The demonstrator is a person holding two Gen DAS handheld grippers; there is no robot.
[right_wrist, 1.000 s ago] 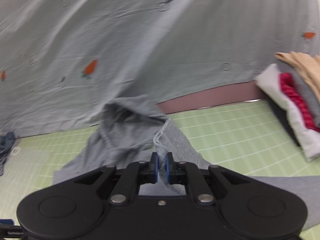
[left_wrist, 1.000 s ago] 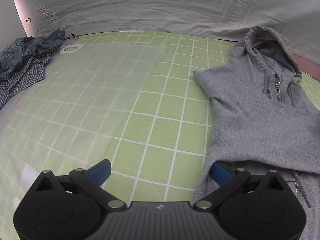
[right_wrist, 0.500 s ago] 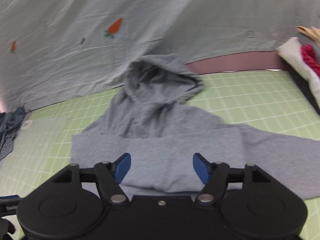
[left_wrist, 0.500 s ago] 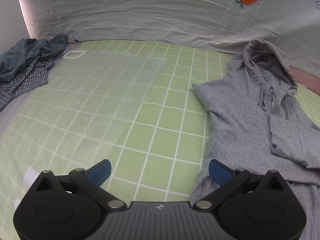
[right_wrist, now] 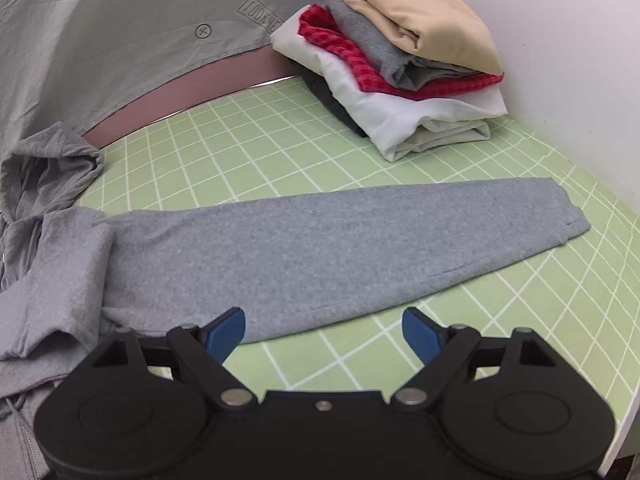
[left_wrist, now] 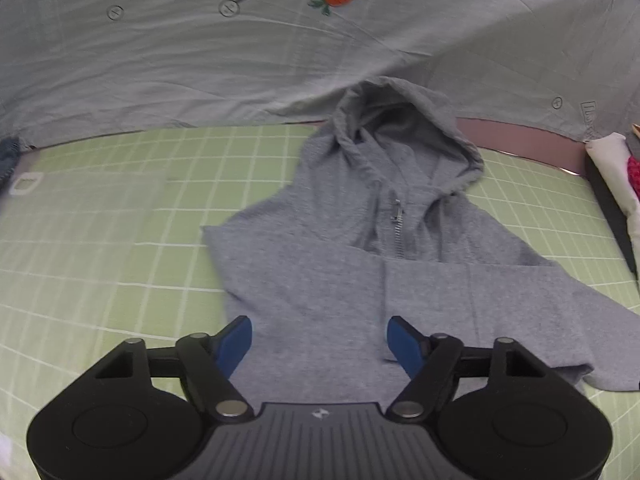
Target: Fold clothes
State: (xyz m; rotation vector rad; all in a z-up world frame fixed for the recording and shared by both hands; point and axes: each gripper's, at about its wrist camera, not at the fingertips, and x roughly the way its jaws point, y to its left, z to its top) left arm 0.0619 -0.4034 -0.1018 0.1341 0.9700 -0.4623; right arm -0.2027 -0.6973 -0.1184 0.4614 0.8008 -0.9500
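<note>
A grey zip hoodie [left_wrist: 360,248] lies front up on the green checked mat [left_wrist: 120,264], hood towards the back. One sleeve is folded across its chest [left_wrist: 460,292]. My left gripper [left_wrist: 320,340] is open and empty just above the hoodie's lower chest. In the right wrist view the other sleeve [right_wrist: 340,240] lies stretched out flat to the right, cuff at the far right. My right gripper [right_wrist: 324,330] is open and empty over that sleeve's near edge.
A stack of folded clothes [right_wrist: 400,60] stands at the back right by the white wall. A grey carrot-print sheet [left_wrist: 280,48] hangs behind the mat. A translucent folding board [left_wrist: 28,184] and blue denim lie at the far left. The mat's right edge [right_wrist: 624,360] is close.
My right gripper let go of the sleeve it held, opened, and swung right over the outstretched sleeve. My left gripper moved right, from the mat onto the hoodie's chest.
</note>
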